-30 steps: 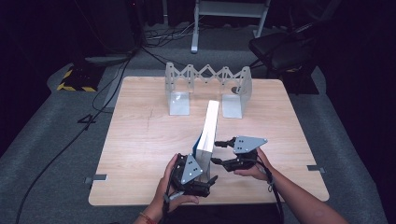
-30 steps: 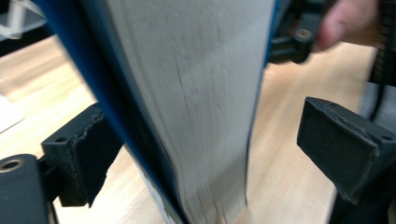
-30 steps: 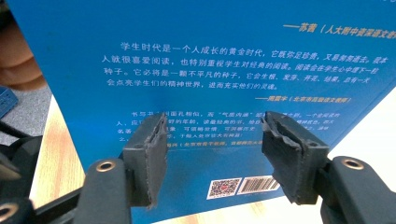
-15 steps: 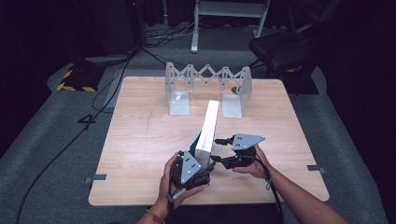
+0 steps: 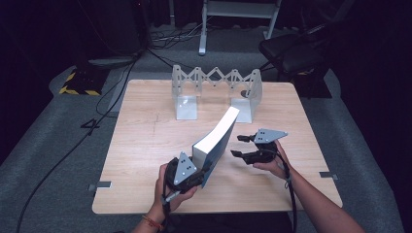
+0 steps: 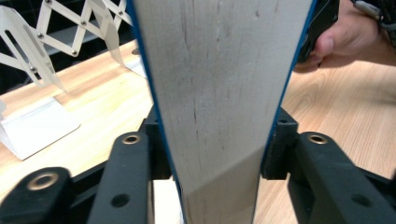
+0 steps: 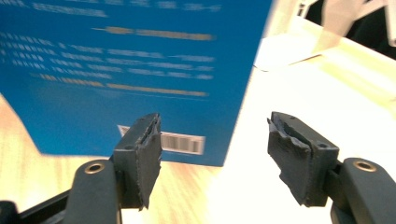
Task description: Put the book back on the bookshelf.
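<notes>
Wooden bench, seen from above, standing on grey carpet with cables trailing off to the far left. At the far middle of the bench stands a pale metal expanding rack, its scissor lattice stretched between two upright end plates; the same rack appears at the upper left of the left gripper view.

A thick blue-covered book rests near the middle of the bench, near side of the rack, tilted with its white page edge turned upward and to the left and its far end pointing toward the rack's right plate. In the left gripper view the page block rises between the jaws, blue covers on both sides. In the right gripper view the blue back cover with a barcode faces the camera.

Left tool, held in the person's left hand at the near end of the book: its jaws have just been closing and now press on both covers, clamped on the book.

Right tool, in the right hand just right of the book: its jaws have just been opening and stand apart, moderately wide, with nothing between the pads; they are clear of the cover.
</notes>
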`<state>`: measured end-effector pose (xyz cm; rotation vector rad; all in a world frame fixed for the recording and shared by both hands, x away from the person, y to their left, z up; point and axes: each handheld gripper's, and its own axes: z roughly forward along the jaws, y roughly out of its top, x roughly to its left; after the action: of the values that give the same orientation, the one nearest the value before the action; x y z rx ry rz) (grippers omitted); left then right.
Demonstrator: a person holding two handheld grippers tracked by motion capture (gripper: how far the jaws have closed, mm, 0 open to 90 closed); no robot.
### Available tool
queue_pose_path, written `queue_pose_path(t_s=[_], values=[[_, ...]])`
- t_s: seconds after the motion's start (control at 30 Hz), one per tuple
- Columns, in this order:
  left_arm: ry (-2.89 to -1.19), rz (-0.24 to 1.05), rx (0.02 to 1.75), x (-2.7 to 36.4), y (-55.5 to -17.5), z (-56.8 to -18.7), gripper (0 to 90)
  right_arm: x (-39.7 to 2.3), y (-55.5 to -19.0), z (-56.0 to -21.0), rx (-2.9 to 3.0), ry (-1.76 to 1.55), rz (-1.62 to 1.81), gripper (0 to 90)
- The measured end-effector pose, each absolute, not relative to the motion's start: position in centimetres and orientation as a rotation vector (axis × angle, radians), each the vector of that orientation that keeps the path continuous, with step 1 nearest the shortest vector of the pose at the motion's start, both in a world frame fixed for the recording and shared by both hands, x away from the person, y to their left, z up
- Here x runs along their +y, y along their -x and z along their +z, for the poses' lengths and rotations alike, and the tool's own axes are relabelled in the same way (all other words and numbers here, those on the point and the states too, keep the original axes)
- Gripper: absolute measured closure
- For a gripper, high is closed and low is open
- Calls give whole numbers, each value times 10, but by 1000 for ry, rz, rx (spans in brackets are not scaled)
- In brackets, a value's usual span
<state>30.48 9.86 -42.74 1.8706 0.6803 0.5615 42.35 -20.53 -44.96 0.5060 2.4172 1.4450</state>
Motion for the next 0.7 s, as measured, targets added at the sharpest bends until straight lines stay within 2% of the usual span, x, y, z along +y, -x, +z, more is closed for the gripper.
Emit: queue_pose_path(t_s=[0.1, 0.23, 0.47, 0.7], values=[[-1865, 508, 671, 108, -312, -427, 589, -212, -426, -448, 2409, -499, 1452, 338], [-1892, 411, 574, 119, -320, -426, 595, -217, -428, -446, 2402, -483, 1471, 328], [-1925, 325, 504, 131, -323, -423, 595, -214, -425, -439, 2424, -375, 1532, 321], [-1945, 321, 481, 138, -327, -423, 591, -198, -427, -439, 2472, -297, 1567, 321]])
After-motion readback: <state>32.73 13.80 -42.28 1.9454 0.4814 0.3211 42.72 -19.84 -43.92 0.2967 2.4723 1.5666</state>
